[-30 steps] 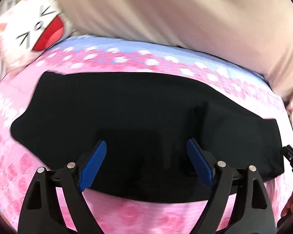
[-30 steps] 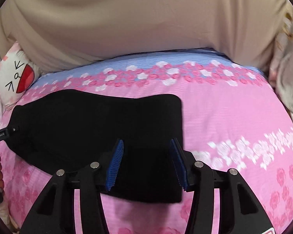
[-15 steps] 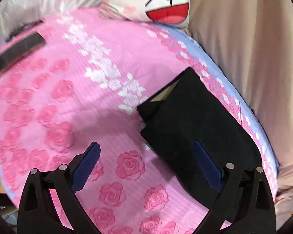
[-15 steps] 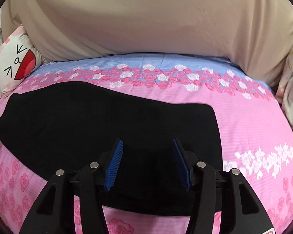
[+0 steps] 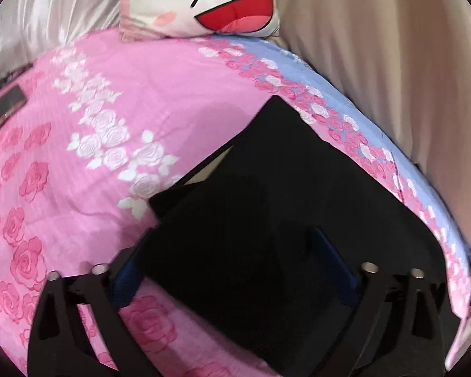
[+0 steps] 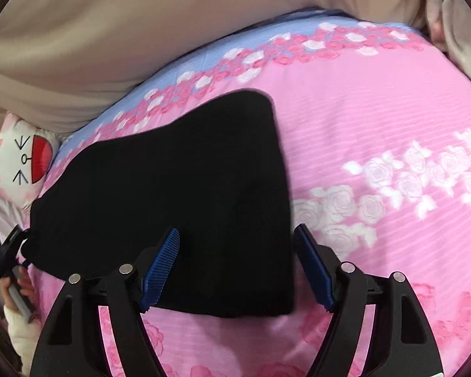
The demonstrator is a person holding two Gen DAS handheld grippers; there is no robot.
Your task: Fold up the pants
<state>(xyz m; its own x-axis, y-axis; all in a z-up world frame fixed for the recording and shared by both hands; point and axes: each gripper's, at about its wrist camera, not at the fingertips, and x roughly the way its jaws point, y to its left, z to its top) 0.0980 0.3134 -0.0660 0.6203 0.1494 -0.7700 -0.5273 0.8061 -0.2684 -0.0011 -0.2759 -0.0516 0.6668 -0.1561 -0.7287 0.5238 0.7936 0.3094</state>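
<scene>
1. Black pants [image 6: 179, 194], lying flat as a long folded strip on the pink rose-print bedspread [image 6: 376, 119], running from near the cartoon-face pillow [image 5: 210, 3] toward the near edge of the bed.
2. Left claw [image 5: 235, 264]: spread wide, straddling one end of the strip where layers gape and a pale lining shows; nothing pinched.
3. Right claw [image 6: 238, 267]: also spread, hovering over the near corner at the other end, one blue pad above the cloth, the other just past its side edge; nothing pinched.
4. Likely step in hand: taking both ends for the next fold.
5. Risk at the left end: closing on the top layer only, since the layers sit apart there, leaving the lower one behind and skewing the fold.
6. Risk at the right end: pads shutting half off the edge and slipping, or catching the bedspread along with the cloth.
7. Risk of dragging: soft bedding giving way underneath, bunching the strip during a lift.
</scene>
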